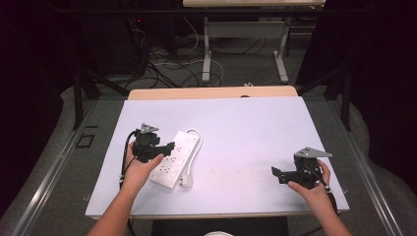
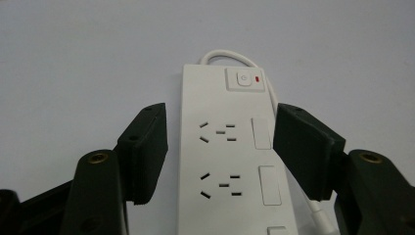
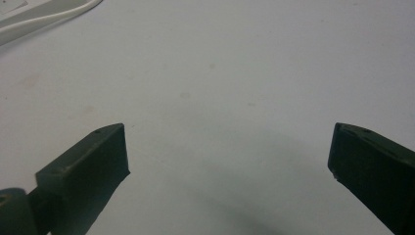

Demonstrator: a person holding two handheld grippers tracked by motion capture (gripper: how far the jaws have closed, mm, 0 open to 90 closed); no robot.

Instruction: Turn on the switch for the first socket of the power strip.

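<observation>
A white power strip (image 1: 173, 161) with a red-lit switch lies aslant on the left half of the pale mat (image 1: 246, 128). Its white cord (image 1: 196, 142) loops along its right side. In the left gripper view the power strip (image 2: 220, 161) runs between the two black jaws of my left gripper (image 2: 220, 137). The jaws straddle it near the switch end, and a thin gap shows at the left jaw. In the high view the left gripper (image 1: 167, 149) sits over the strip's left edge. My right gripper (image 1: 277, 174) rests at the mat's right front, and in its own view the right gripper (image 3: 230, 152) stands wide open over bare mat.
The cord (image 3: 44, 17) and a corner of the strip show at the top left of the right gripper view. A wooden table edge (image 1: 211, 92) lies behind the mat. Beyond it are desk legs (image 1: 207, 54) and loose cables (image 1: 167, 69) on the floor.
</observation>
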